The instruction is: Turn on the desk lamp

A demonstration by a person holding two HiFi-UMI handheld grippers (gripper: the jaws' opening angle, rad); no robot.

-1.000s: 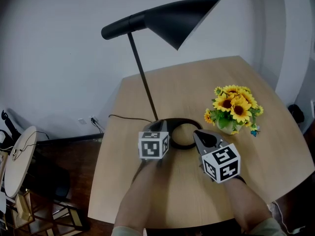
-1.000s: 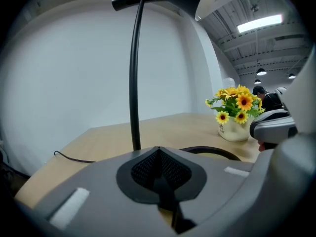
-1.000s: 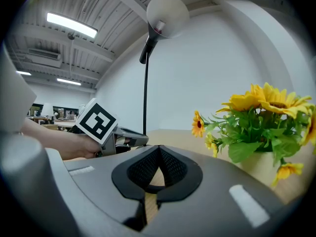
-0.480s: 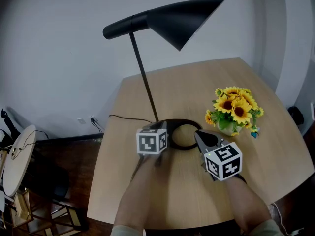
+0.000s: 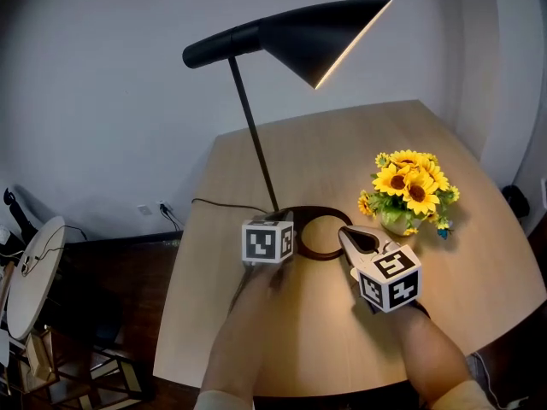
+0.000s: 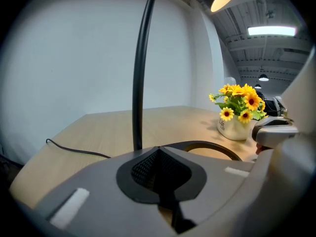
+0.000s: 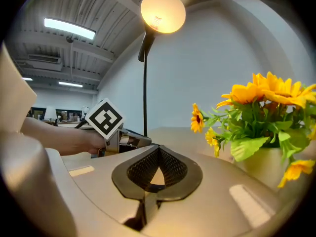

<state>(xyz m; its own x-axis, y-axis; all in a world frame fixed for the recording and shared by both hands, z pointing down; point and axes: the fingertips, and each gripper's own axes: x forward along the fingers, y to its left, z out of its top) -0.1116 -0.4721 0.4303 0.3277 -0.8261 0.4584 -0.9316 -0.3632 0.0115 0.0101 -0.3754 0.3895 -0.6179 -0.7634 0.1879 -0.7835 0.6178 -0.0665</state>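
Glowing under its shade, the lamp (image 5: 316, 32) stands about mid-table (image 5: 342, 143), cord (image 5: 222, 203) trailing toward the left edge, so the task looks done. Both the left gripper (image 6: 158, 151) and right gripper (image 7: 157, 153) are pressed together, holding nothing, beside the base ring (image 5: 318, 211); seemingly only withdrawing remains.
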